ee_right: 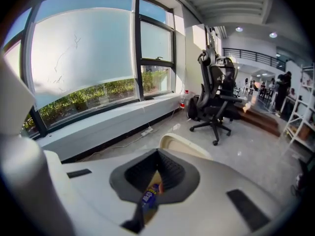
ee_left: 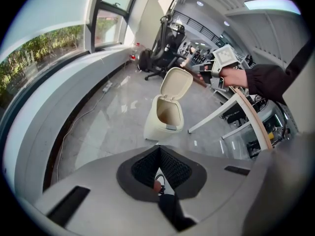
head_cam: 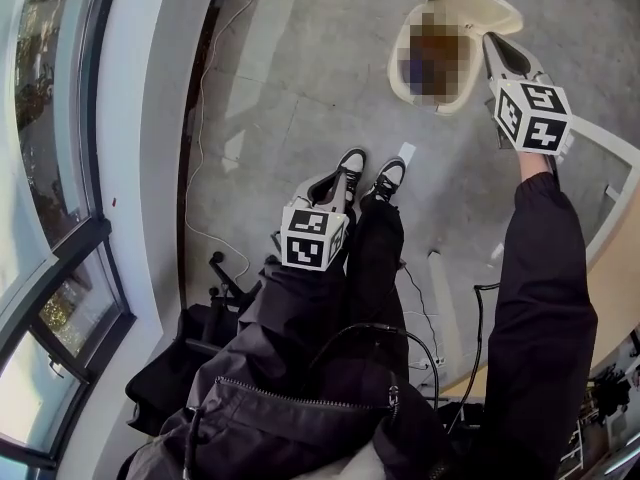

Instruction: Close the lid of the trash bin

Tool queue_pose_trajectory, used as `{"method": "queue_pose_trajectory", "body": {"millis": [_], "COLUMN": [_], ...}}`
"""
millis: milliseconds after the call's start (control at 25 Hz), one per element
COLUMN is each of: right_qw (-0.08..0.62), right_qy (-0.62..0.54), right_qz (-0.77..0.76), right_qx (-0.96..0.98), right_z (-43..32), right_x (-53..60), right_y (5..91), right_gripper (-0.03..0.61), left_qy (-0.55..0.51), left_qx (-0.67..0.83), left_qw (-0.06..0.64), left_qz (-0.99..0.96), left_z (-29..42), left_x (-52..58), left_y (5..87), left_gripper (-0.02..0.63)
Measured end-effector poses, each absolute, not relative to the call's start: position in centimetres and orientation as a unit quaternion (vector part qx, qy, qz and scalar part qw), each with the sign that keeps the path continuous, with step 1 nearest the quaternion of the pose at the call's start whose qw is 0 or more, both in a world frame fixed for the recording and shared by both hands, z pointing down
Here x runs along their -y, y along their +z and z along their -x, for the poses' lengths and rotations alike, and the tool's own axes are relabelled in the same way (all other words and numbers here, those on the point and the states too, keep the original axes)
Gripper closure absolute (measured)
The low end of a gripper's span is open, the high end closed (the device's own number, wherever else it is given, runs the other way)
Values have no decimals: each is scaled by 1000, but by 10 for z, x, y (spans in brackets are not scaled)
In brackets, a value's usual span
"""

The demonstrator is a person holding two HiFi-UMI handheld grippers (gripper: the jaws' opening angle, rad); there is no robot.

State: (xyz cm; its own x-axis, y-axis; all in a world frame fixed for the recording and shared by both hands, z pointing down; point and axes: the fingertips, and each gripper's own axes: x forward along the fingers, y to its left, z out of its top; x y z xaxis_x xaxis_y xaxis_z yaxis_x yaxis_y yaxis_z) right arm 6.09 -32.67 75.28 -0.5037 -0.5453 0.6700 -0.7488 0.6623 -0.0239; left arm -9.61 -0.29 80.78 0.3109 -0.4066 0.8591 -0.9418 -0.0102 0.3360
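While open, lid (ee_left: 176,83) above trash bin (ee_left: 153,124)

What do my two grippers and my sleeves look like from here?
The left gripper and right gripper both have pale grey bodies, with black ribbed pads lining the jaws. Each carries a white cube printed with black square markers. The left sleeve and right sleeve are black.

One trash bin (ee_left: 165,117), one office chair (ee_right: 214,95), one table (ee_left: 251,118), two shoes (head_cam: 388,176), two grippers: left gripper (ee_left: 158,150), right gripper (head_cam: 490,40).
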Motion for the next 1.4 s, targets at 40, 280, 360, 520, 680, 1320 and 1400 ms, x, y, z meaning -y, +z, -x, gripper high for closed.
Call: {"method": "queue_pose_trajectory", "body": {"millis": [40,280,360,520,680,1320,1400], "right_qw": [325,360,385,442,486,442,430], "right_qy": [153,118,107,89,89,225,251], "right_qz": [-382,-371,-352,-321,-287,-205,-195], "right_qx": [851,848,846,833,821,843,845], "right_z": [-62,-67,-67,-74,-80,-70,-69], "right_x": [338,386,395,407,412,315,295], "right_y": [753,756,760,776,796,824,829], "right_gripper": [575,548,506,444,393,364,364], "left_qy": [280,281,278,277,280,284,287], "left_qx": [517,520,520,518,513,500,498], "left_qw": [480,485,489,494,496,499,499], "left_qz": [-651,-644,-643,-641,-642,-649,-649], "left_z": [97,105,106,106,103,89,89], "left_x": [3,2,3,2,1,-4,-9], "left_y": [809,812,813,815,818,824,823], "left_gripper": [618,618,618,618,618,618,618]}}
